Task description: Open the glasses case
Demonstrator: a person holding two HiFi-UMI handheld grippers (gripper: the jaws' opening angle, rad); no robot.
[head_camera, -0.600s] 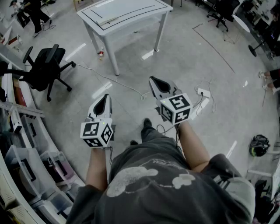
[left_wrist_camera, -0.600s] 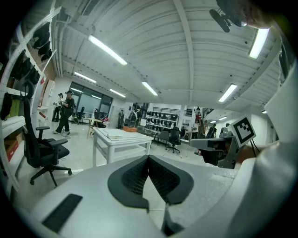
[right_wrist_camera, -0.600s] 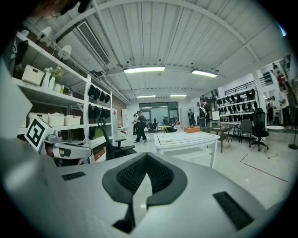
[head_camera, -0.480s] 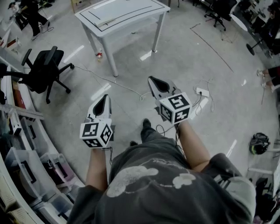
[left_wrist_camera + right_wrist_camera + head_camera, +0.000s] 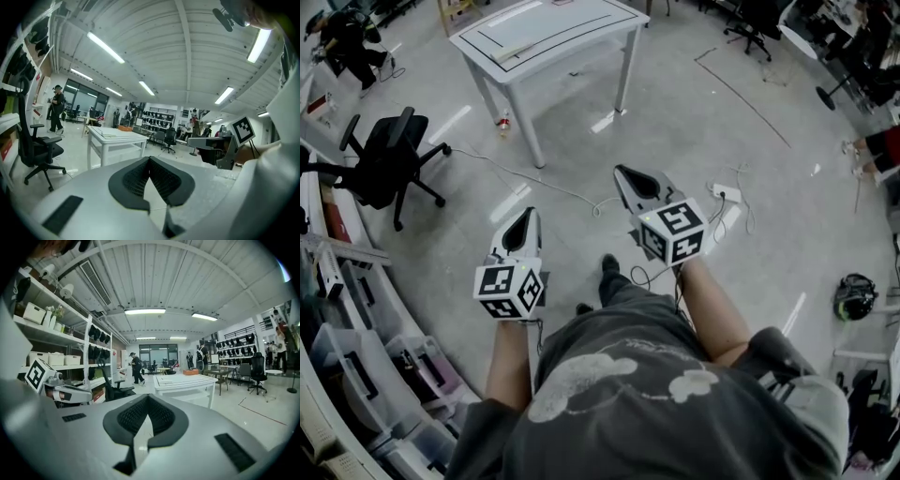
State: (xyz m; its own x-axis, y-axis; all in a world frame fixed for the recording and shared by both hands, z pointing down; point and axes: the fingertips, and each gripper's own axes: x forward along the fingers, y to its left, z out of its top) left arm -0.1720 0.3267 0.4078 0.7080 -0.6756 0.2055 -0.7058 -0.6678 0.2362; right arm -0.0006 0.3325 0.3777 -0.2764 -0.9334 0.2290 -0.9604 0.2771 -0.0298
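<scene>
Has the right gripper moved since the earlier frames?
Yes, slightly. The right gripper now sits nearer the power strip lying to its right. The head camera shifted too, so part of this may be the view.

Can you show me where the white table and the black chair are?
white table (image 5: 572,52): head view, on the front edge of its top.
black chair (image 5: 386,161): head view, on its seat.
</scene>
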